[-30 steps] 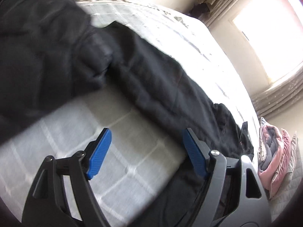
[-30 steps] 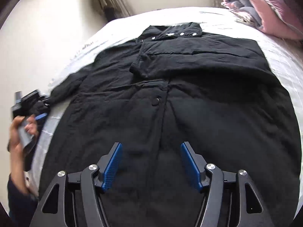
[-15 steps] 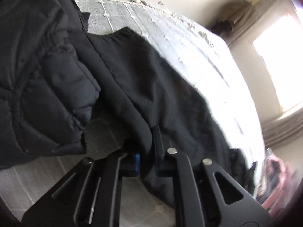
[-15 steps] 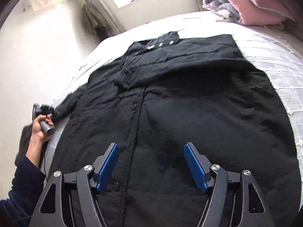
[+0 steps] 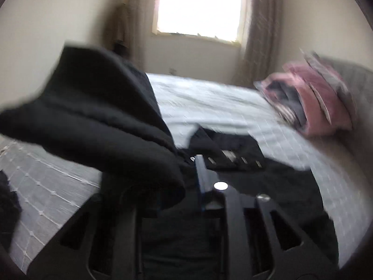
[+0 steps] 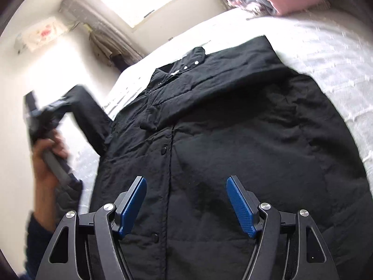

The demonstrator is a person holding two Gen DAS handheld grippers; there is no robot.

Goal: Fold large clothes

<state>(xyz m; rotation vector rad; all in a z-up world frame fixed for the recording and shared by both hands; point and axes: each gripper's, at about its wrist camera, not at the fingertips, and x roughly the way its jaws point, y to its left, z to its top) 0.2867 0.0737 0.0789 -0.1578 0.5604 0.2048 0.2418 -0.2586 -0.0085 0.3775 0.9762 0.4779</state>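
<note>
A long black padded coat (image 6: pixel 233 128) lies front-up on the bed, its snap collar (image 5: pixel 233 156) towards the window. In the right wrist view its left sleeve (image 6: pixel 86 112) is lifted off the bed up to my left gripper (image 6: pixel 44 121), held in a person's hand (image 6: pixel 46 161). In the blurred left wrist view the sleeve (image 5: pixel 93 121) drapes over the left finger of the left gripper (image 5: pixel 177 170); its jaws are opening, and a gap shows beside the right blue pad (image 5: pixel 200 175). My right gripper (image 6: pixel 186 179) hovers open over the coat's lower front, nothing between its pads.
The bed (image 5: pixel 209 100) has a pale checked cover. Folded pink and grey bedding (image 5: pixel 310 102) is piled at its far right corner. A bright window (image 5: pixel 200 4) with curtains is behind the bed. Another dark garment edge (image 5: pixel 7 200) lies at the left.
The left gripper shut on the sleeve's edge, then swung up and turned towards the window, carrying the sleeve off the bed; its jaws now stand apart. The right gripper drifted slightly over the coat.
</note>
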